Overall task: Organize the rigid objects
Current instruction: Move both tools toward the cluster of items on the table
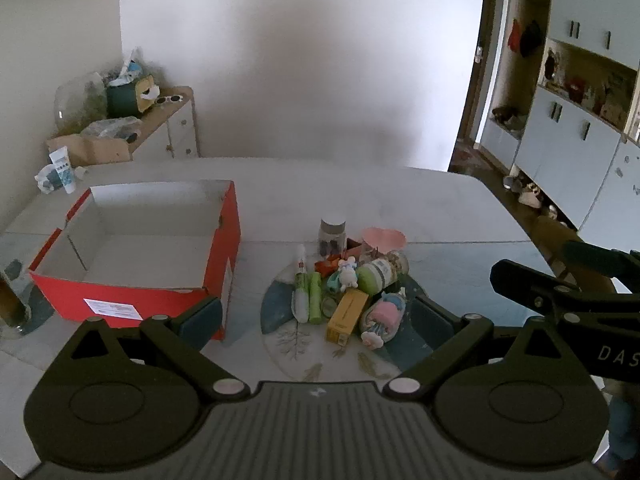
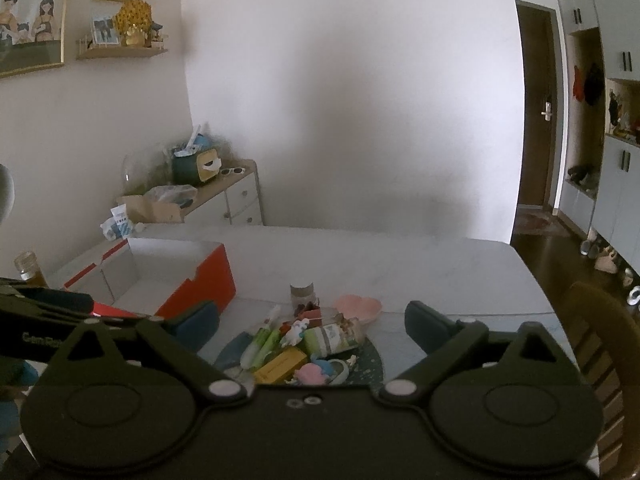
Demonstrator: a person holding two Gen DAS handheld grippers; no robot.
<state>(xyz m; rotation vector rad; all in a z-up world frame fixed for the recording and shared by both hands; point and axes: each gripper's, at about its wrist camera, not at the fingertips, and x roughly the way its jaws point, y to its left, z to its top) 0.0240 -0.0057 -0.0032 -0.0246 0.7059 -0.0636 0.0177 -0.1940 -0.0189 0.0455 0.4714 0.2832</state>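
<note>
A: Progress? 
B: Not begun, I'd say. Box [image 1: 132, 256] near table's [image 1: 440, 208] left edge holds nothing; pile [image 1: 344, 292] on mat [image 1: 280, 312] mid-table, jar [image 1: 332, 232] and dish [image 1: 384, 239] at its far edge.
A: Grippers?
B: Left gripper [image 1: 316, 316] and right gripper [image 2: 312, 328] both spread wide, holding nothing, short of the pile.

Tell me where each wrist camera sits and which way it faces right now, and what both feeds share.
Left wrist: sits on the left gripper, looking forward and down over the open red cardboard box and the pile of small items on a round patterned mat; its own open fingers show, with the right gripper entering at right.
Right wrist: sits on the right gripper, facing the same pile from lower; its open fingers show, with the left gripper at left.
Shared: box, mat, yellow carton, pink heart-shaped dish, white table.
</note>
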